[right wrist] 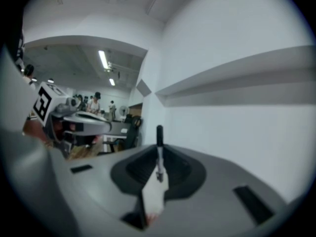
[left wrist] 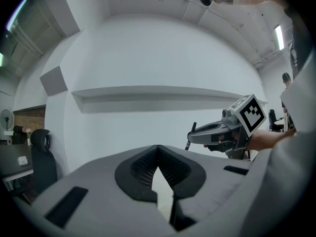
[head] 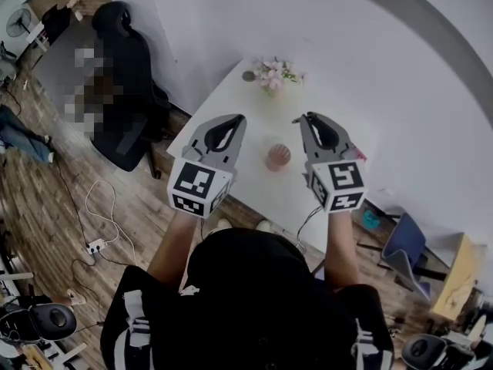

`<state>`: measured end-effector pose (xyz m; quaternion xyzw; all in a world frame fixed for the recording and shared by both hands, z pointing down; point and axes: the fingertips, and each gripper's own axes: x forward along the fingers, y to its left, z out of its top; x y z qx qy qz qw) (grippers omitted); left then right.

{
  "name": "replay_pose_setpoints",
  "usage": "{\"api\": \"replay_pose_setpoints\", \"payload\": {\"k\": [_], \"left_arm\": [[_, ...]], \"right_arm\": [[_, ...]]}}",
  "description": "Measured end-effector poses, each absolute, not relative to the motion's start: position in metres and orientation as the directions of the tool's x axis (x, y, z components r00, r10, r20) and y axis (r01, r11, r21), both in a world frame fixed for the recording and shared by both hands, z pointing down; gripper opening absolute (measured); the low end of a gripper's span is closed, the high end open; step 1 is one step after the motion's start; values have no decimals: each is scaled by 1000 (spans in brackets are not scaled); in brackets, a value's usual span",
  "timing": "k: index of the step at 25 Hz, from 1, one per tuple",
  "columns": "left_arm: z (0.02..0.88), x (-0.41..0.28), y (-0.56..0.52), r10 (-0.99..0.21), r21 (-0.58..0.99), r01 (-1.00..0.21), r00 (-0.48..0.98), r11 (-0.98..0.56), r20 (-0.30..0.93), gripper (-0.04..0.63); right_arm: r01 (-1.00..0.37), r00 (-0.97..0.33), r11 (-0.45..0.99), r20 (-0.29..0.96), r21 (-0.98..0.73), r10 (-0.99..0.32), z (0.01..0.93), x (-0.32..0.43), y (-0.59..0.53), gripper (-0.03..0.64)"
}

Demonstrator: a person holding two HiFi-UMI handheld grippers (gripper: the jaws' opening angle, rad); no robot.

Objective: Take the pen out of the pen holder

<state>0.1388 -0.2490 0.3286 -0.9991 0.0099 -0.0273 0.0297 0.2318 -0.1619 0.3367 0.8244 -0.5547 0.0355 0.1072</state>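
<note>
Pinching the pen (right wrist: pixel 159 135) between its closed jaws, the right gripper (right wrist: pixel 159 156) grips it close to the jaw tips. The pen's long axis stands upright, crosswise to the jaws' length. Its dark end pokes up past the tips and its paler lower part runs down into the cleft between them.

The left gripper (left wrist: pixel 158 150) has its jaws pressed together at the tips with nothing between them. A narrow pale wedge shows through the gap further back. Each gripper carries a marker cube (head: pixel 199 185) printed with black-and-white square patterns, which carry no readable words.

In the head view both pairs of jaws point away from the person, side by side and apart, above a white table (head: pixel 223 106). The pink pen holder (head: pixel 277 157) stands on that table, below and between the two sets of jaws, touching neither and clear of the pen. Beyond the jaw tips, near the table's far end, sits a small bunch of pink flowers (head: pixel 271 74). Off to the left of the left jaws, past the table's edge, a dark office chair (head: pixel 127 91) stands on a wooden floor (head: pixel 54 206).
</note>
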Motion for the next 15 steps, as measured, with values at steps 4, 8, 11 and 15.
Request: {"api": "replay_pose_setpoints", "payload": {"k": [4,8,11,15], "left_arm": [[334,133,-250,-29,-52,-26,998,-998,59,18],[334,131,-249,-31,-48,-28,998,-998,61,18],[335,130,-249,-31,-47,-28,997,-998,64,18],[337,129,-246,-27,-46,-24,997,-999,72,18]], "right_arm": [[-928,371,-352,195,123,-908,342,227,-162,66],[-930,363,-343,187,128,-913,342,224,-163,66],[-934,355,-337,210,120,-911,345,221,-164,66],[-932,358,-337,192,133,-914,342,222,-164,66]]}}
